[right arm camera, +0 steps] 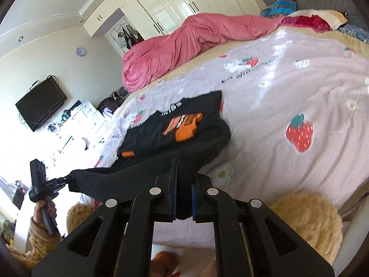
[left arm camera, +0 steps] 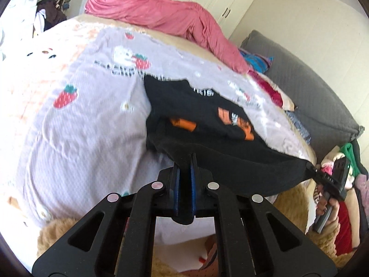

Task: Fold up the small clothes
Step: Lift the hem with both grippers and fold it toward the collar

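Observation:
A small black shirt [left arm camera: 207, 120] with an orange print lies on the strawberry bedspread [left arm camera: 92, 120], its near hem lifted off the bed and stretched between both grippers. My left gripper [left arm camera: 185, 162] is shut on one end of that hem. At the right edge of the left wrist view, my right gripper [left arm camera: 316, 171] pinches the other end. In the right wrist view the shirt [right arm camera: 175, 124] spreads ahead, with my right gripper [right arm camera: 184, 173] shut on the black hem. My left gripper [right arm camera: 62, 180], held by a hand, clamps the far end at the left.
A rumpled pink duvet [right arm camera: 175, 46] lies along the far side of the bed. A grey padded headboard [left arm camera: 299, 87] and loose clothes [left arm camera: 269, 90] are at the head end. White wardrobes [right arm camera: 175, 2] and a wall TV [right arm camera: 41, 103] stand beyond. Fuzzy tan sleeves [right arm camera: 306, 221] are near the cameras.

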Demonstrator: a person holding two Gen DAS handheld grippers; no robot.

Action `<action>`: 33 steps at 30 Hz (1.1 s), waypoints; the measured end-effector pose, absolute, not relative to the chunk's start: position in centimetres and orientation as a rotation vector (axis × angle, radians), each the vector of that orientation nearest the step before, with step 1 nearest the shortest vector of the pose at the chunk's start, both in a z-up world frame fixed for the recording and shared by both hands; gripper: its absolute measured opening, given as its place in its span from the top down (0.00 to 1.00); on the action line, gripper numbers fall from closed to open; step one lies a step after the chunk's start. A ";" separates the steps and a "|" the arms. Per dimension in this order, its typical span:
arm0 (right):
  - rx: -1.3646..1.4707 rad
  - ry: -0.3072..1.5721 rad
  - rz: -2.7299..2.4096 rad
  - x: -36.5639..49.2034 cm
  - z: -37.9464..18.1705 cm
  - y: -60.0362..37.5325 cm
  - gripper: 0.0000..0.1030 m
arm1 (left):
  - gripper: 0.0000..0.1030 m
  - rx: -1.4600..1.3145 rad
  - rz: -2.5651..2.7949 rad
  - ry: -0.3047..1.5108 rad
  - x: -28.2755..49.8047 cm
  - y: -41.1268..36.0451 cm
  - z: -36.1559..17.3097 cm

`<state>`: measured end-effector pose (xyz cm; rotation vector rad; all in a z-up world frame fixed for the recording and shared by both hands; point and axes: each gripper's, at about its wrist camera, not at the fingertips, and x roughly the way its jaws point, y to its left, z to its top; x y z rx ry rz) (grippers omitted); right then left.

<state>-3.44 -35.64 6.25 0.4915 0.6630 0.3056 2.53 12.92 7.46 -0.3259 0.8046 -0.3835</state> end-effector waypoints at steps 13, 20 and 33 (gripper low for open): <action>0.441 0.603 0.265 0.6 8.8 -35.3 0.92 | 0.98 -0.360 -0.354 0.725 6.0 12.9 9.5; 0.414 0.589 0.252 3.3 9.8 -34.8 0.92 | 0.98 -0.390 -0.347 0.709 8.3 13.2 9.4; 0.383 0.560 0.188 7.9 10.8 -33.8 0.92 | 0.98 -0.380 -0.306 0.706 13.0 12.9 9.1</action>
